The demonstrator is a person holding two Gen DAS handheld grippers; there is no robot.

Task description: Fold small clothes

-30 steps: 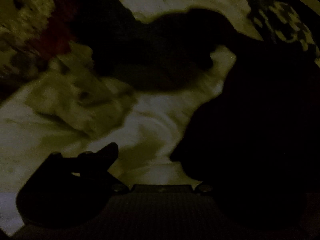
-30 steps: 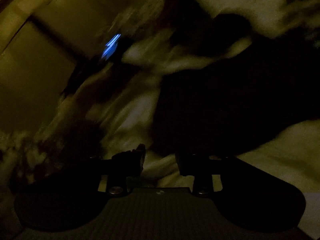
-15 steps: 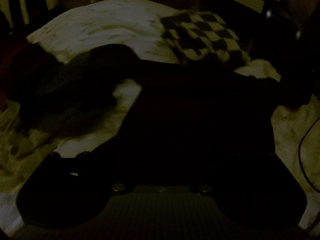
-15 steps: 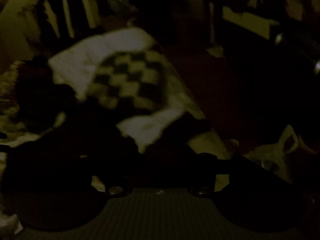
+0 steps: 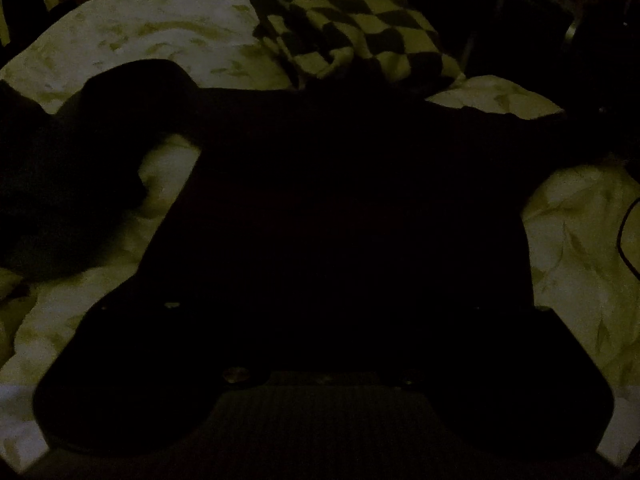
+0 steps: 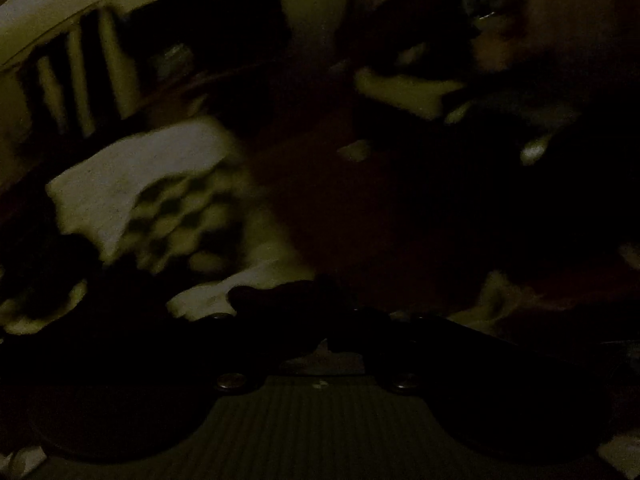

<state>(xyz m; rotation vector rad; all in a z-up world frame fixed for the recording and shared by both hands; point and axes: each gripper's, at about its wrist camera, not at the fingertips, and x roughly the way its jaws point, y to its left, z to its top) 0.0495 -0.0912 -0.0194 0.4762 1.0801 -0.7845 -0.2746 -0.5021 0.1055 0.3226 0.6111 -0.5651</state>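
I am working in very low light, and that is the first hazard: the dark garment (image 5: pixel 340 208) fills the centre of the left wrist view as a black mass spread over the pale bed sheet (image 5: pixel 160 32), and its edges, sleeves and seams cannot be separated from the shadow. The left gripper (image 5: pixel 320 320) sits at the bottom centre of that view, lost against the garment, so I cannot tell whether its jaws are spread or pinching cloth. In the right wrist view, the right gripper (image 6: pixel 324 336) at bottom centre has just been closing and now stands pressed together; a dark lump of cloth sits at its tips, but the blur prevents me from confirming a pinch. If that grip is only on a thin edge, the fabric may slip out as I lift. If it caught two layers, the fold will drag and bunch. The checkered cloth (image 5: pixel 352 28) lies at the upper centre, touching the garment's far edge, and a sweeping fold could snag it or pull it along.
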